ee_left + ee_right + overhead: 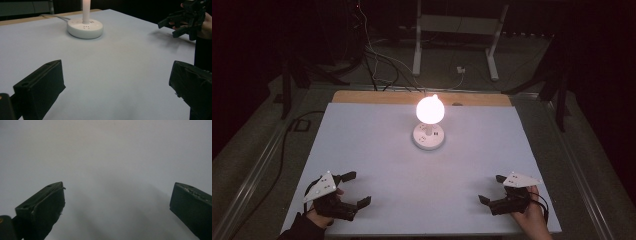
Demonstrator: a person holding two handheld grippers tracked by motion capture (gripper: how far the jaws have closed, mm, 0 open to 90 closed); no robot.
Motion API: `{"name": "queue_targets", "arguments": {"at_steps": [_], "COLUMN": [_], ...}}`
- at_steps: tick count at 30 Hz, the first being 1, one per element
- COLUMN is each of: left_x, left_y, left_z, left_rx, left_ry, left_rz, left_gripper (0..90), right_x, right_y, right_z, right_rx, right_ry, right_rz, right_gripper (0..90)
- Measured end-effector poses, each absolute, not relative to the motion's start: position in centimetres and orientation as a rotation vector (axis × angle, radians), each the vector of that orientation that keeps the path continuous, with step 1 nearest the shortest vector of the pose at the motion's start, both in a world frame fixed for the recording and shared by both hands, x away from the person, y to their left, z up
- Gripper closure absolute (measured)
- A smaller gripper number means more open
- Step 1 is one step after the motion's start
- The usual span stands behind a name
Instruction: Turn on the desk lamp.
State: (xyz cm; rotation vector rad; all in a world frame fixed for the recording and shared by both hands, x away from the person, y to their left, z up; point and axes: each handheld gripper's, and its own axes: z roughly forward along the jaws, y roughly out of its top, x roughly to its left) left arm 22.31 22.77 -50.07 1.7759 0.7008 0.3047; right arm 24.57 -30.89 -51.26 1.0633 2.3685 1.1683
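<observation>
No text, label, brand, number or sign can be read anywhere. The round white socket base [428, 136] under the lit lamp shows a few small dark marks on its top face, seen also in the left gripper view [85, 26], but these look like holes or slots and are too small and blurred to read as writing. The white tabletop [377, 150] carries no print.
</observation>
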Motion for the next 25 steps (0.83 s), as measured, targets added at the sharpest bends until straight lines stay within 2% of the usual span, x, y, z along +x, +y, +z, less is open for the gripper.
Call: {"name": "queue_targets", "arguments": {"at_steps": [25], "left_x": [22.45], "left_y": [22.71], "left_z": [-50.17], "left_rx": [1.78], "left_ry": [0.71], "left_rz": [0.295], "left_gripper": [0.4], "right_x": [25.08], "right_y": [-30.12], "right_z": [-51.53], "right_rx": [1.004], "right_ry": [2.43], "right_rz": [1.138], "right_gripper": [0.0]}}
